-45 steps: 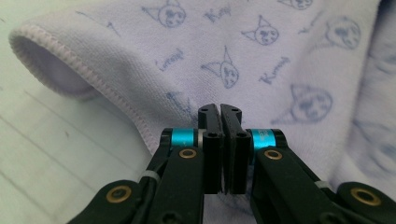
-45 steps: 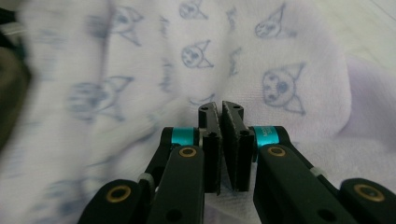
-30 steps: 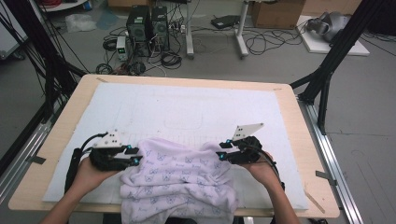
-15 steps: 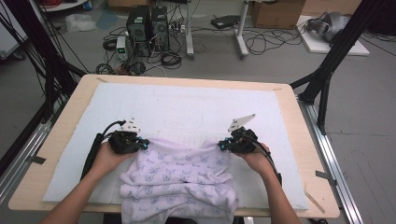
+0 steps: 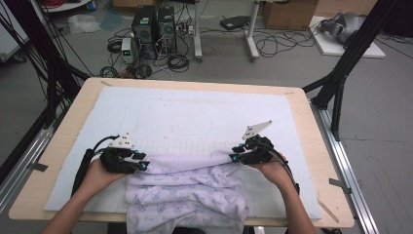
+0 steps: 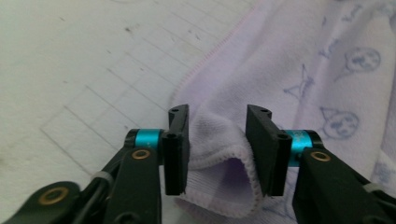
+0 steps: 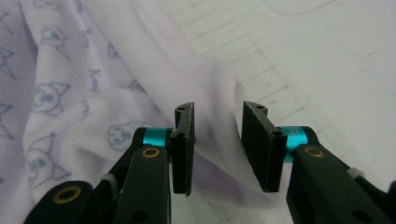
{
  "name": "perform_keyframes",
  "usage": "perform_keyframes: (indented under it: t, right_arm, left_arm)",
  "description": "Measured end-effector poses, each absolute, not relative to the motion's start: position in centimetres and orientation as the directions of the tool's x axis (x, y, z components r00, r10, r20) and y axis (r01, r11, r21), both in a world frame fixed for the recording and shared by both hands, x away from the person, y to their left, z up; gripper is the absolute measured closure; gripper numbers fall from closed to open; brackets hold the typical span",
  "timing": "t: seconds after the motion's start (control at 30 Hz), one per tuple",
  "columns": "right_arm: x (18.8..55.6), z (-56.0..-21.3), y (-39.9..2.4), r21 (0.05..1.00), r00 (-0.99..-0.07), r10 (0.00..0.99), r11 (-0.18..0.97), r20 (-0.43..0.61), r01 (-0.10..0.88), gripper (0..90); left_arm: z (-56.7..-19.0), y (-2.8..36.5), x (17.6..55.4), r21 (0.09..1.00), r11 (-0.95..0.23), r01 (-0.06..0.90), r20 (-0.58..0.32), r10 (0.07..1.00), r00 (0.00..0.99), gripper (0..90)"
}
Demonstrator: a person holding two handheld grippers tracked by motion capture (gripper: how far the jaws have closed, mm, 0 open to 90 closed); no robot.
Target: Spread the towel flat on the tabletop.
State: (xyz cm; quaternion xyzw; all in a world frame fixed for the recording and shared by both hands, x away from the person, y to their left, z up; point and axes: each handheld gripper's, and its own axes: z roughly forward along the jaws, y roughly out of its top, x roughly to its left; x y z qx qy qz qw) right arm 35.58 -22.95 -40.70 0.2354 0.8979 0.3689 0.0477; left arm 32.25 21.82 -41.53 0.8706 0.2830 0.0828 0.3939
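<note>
A lilac towel printed with small blue figures lies bunched at the near edge of the white mat. Its far hem runs straight between my two grippers. My left gripper is at the towel's far-left corner. In the left gripper view that hemmed corner bulges loosely between the jaws, which have just been opening. My right gripper is at the far-right corner. There a fold of towel lies slack between its parted jaws, which have also just been opening.
The mat covers a wooden table, and the towel's near part hangs over the front edge. Beyond the table are computer towers, cables on the floor and black frame legs. The mat's far half lies flat.
Both hands pushed forward with the towel's far corners, then the left hand came back and down. The jaws now stand apart around the corners, and the hem lies straight on the mat.
</note>
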Motion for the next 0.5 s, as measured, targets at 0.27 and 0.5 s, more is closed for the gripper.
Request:
perform_keyframes:
  t: [0.27, 0.5]
  right_arm:
    - [36.5, -41.8, -23.7, 0.653, -0.860, 0.499, 0.618, 0.105, 0.438, 59.9]
    - [36.8, -42.6, -23.1, 0.625, -0.861, 0.501, 0.645, 0.087, 0.439, 64.2]
  left_arm:
    - [-40.7, 21.1, 34.9, 0.766, -0.454, 0.455, -0.141, 0.573, 0.808, 64.0]
    - [-42.8, 19.6, 34.9, 0.663, -0.571, 0.484, -0.098, 0.574, 0.813, 62.2]
